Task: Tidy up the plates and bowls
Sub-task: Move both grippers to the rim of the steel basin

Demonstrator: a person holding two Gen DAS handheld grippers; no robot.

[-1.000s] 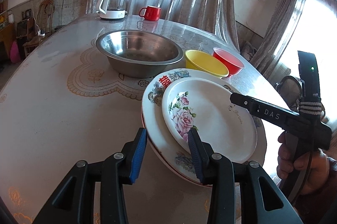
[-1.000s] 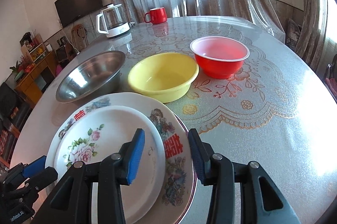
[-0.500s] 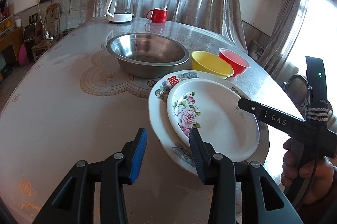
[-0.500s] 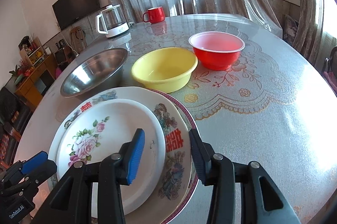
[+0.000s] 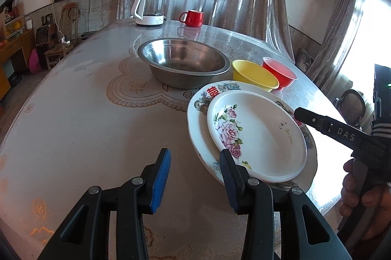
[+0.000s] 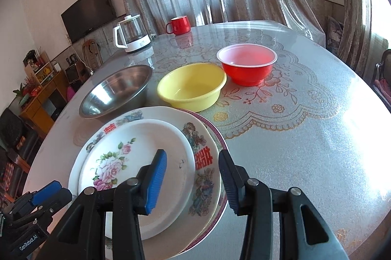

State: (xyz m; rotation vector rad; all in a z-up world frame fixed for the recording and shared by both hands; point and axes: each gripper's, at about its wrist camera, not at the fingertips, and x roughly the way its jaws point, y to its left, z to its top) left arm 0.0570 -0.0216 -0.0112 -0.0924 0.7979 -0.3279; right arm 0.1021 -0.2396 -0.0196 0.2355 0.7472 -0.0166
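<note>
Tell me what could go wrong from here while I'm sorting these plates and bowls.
Three risks, as I judge them:
1. The plate stack sits close to the table edge nearest you; a nudge from either open gripper could push it off.
2. The rose plate lies off-centre on the larger plate, so it may slide if you lift both.
3. The yellow bowl and steel bowl crowd the stack's far side.
</note>
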